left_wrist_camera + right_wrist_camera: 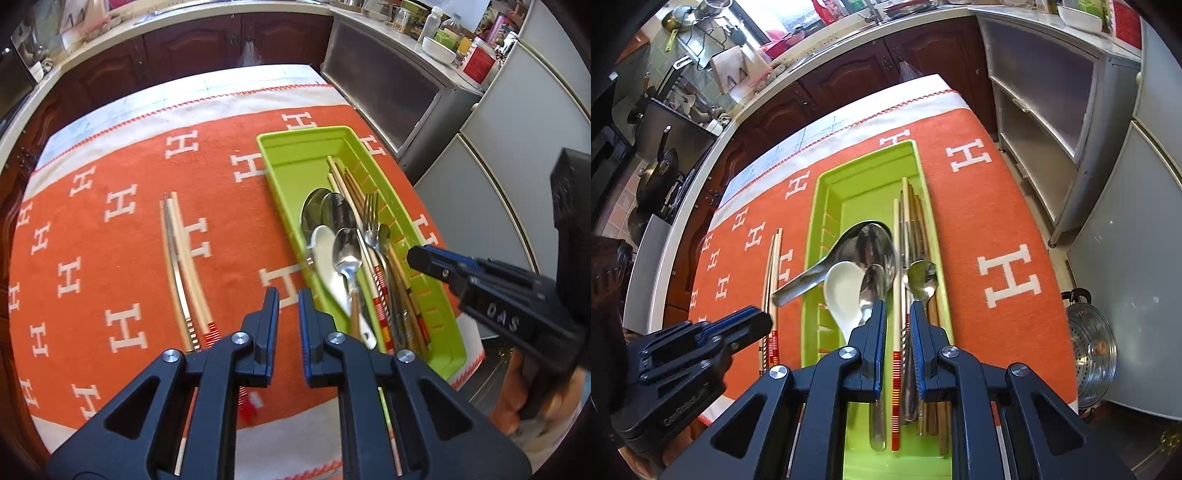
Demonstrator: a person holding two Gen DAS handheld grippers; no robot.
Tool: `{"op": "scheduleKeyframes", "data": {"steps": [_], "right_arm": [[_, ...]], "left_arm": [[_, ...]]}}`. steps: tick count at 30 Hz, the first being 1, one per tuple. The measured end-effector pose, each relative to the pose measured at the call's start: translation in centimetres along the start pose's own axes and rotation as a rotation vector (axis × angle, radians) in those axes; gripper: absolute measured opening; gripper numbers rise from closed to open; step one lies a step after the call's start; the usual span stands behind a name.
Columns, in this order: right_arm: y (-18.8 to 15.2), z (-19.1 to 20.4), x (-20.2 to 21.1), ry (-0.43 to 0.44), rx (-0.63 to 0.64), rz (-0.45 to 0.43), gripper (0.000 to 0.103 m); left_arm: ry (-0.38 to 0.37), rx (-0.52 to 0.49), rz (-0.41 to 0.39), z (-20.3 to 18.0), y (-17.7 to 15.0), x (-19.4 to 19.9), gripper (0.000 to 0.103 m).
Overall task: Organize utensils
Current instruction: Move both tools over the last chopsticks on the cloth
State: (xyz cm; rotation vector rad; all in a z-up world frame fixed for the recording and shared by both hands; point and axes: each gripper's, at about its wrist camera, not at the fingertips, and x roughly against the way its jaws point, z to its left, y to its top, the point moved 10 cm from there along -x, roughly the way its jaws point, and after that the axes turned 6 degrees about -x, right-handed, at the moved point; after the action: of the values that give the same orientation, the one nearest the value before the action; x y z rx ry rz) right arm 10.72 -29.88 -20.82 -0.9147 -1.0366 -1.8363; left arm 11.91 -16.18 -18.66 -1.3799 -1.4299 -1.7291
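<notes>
A lime-green tray [295,147] [827,184] lies on the orange cloth. It holds metal spoons [875,243], a white ceramic spoon [327,254] [842,288], a fork [371,218] and several chopsticks [905,206]. One big spoon's handle [801,284] sticks out over the tray's left rim. Loose chopsticks [181,258] [774,277] lie on the cloth left of the tray. My left gripper [288,299] [768,321] hovers between them and the tray, narrowly open and empty. My right gripper [898,310] [415,258] hangs over the tray, narrowly open. A white chopstick shows through its gap, untouched.
The cloth [110,240] with white H marks covers the table. A curved counter and dark cupboards [192,48] stand behind. A grey cabinet [1052,122] stands to the right, and a steel steamer pot [1089,343] sits on the floor. A hand [517,398] holds the right gripper.
</notes>
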Motion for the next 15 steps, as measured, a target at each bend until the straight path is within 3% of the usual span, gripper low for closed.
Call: {"op": "scheduleKeyframes", "data": {"steps": [4, 15], "right_arm": [[-0.3, 0.9, -0.1, 0.012, 0.015, 0.007, 0.013], [0.0, 6.1, -0.7, 0.102, 0.077, 0.006, 0.013]], "left_arm": [[-0.026, -0.010, -0.017, 0.7, -0.6, 1.2, 0.008], [-0.006, 0.116, -0.021, 4.9, -2.0, 1.7, 0.008]]}}
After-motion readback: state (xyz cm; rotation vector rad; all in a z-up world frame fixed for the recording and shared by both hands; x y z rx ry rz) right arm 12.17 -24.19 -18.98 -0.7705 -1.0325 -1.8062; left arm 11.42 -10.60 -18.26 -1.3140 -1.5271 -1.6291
